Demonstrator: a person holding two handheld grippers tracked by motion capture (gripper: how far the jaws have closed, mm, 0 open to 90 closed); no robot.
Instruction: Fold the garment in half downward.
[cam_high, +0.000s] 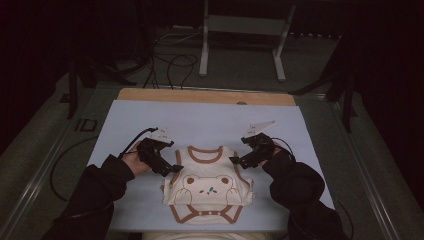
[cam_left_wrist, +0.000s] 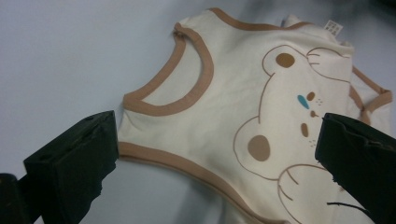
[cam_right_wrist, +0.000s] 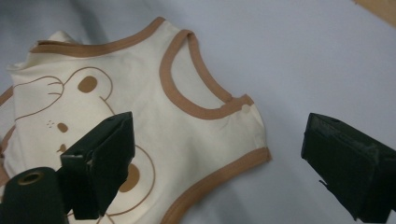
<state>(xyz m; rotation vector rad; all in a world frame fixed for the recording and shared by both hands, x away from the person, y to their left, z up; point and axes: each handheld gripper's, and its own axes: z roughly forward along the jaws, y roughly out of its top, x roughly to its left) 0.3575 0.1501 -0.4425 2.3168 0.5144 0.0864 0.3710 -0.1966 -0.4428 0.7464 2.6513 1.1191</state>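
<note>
A cream baby bodysuit (cam_high: 207, 186) with brown trim and a bear print lies flat on the pale blue mat (cam_high: 200, 120), neck toward the far side. My left gripper (cam_high: 176, 168) hovers at its left shoulder, jaws open wide. In the left gripper view the bodysuit (cam_left_wrist: 233, 107) lies between and beyond the open jaws, the shoulder strap near the left jaw. My right gripper (cam_high: 233, 160) hovers at the right shoulder, open too. In the right gripper view the bodysuit (cam_right_wrist: 154, 121) has its shoulder edge between the spread jaws. Neither holds cloth.
The mat covers a wooden table (cam_high: 205, 96) whose far edge shows bare. Beyond it stand a metal stand's legs (cam_high: 242, 45) and loose cables (cam_high: 170, 62) on the floor. Bare mat lies ahead of the bodysuit. Dark sleeves (cam_high: 100, 192) enter from below.
</note>
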